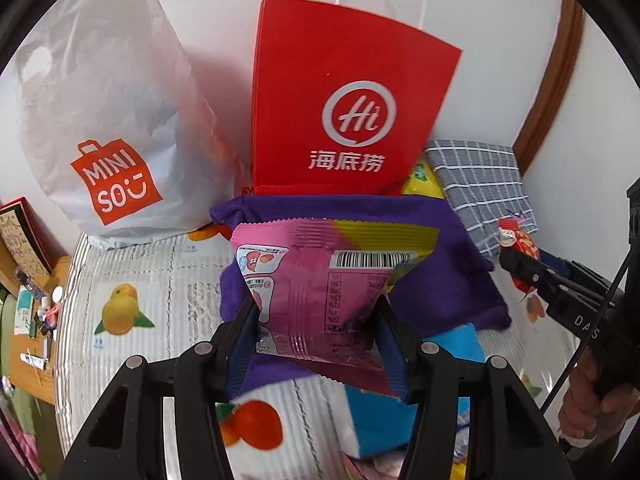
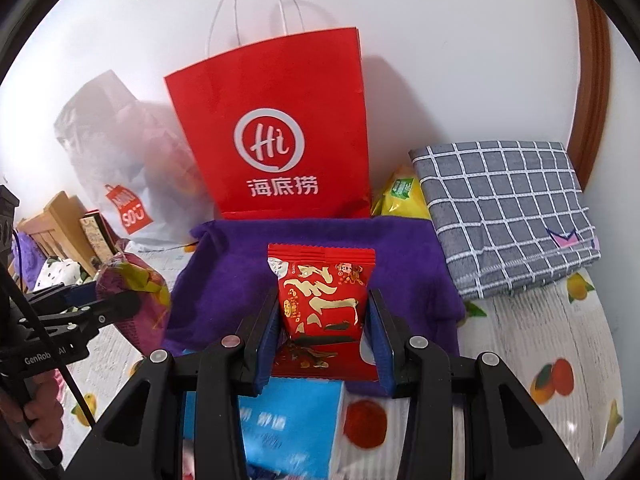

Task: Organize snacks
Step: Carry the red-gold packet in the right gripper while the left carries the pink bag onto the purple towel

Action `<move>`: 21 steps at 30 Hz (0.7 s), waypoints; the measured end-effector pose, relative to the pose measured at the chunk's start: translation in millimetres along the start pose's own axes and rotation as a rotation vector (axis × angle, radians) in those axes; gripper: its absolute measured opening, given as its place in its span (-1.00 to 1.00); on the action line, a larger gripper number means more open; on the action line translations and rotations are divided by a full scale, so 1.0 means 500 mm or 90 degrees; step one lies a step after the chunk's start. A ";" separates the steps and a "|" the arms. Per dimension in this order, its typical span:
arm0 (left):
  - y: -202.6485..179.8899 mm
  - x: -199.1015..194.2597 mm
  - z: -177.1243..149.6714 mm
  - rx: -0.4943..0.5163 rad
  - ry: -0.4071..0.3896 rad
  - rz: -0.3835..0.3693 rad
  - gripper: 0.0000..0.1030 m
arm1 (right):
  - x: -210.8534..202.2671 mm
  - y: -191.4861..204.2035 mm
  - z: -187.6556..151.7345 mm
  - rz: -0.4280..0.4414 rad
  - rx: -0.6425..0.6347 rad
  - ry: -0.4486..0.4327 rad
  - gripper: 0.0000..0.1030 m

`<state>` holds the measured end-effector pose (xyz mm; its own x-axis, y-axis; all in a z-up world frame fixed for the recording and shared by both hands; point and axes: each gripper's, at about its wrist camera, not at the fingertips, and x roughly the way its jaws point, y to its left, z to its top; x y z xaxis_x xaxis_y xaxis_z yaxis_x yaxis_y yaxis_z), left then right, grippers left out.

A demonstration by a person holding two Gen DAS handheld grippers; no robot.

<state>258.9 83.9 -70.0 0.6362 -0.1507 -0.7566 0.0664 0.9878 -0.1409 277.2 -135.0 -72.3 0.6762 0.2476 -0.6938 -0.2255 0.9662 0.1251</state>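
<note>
My left gripper [image 1: 316, 312] is shut on a pink and yellow snack packet [image 1: 316, 276], held above a purple towel [image 1: 448, 284]. In the right wrist view my right gripper [image 2: 324, 320] is shut on a red snack packet [image 2: 324, 296] with gold print, also over the purple towel [image 2: 224, 276]. Behind the towel a red paper bag [image 1: 340, 96] with white handles stands upright against the wall, seen again as the red paper bag [image 2: 276, 132]. The left gripper with its packet [image 2: 132, 304] shows at the left of the right wrist view; the right gripper and red packet [image 1: 520, 244] show at the right edge of the left one.
A white Miniso plastic bag [image 1: 112, 120] stands left of the red bag. A folded grey checked cloth [image 2: 504, 208] lies at the right, a yellow packet [image 2: 400, 196] beside the red bag. A blue box [image 2: 288, 428] sits below the grippers on a fruit-print sheet [image 2: 540, 360]. A wooden bedside table [image 1: 28, 320] holds clutter.
</note>
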 end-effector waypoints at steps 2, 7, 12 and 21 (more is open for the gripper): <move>0.004 0.014 0.010 0.003 0.003 0.004 0.03 | 0.020 -0.005 0.014 0.004 0.002 0.005 -0.20; 0.016 0.052 0.035 0.000 0.010 0.012 0.03 | 0.069 -0.011 0.054 0.010 -0.009 0.002 -0.20; 0.024 0.085 0.057 -0.003 0.018 0.015 0.03 | 0.116 -0.017 0.084 0.017 -0.019 0.009 -0.20; 0.031 0.149 0.072 0.002 0.045 0.024 0.03 | 0.186 -0.038 0.101 0.015 -0.031 0.025 -0.20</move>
<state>334.9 89.4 -105.5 0.5827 -0.1150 -0.8045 0.0459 0.9930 -0.1087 379.9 -127.0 -103.2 0.6432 0.2658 -0.7181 -0.2757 0.9553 0.1067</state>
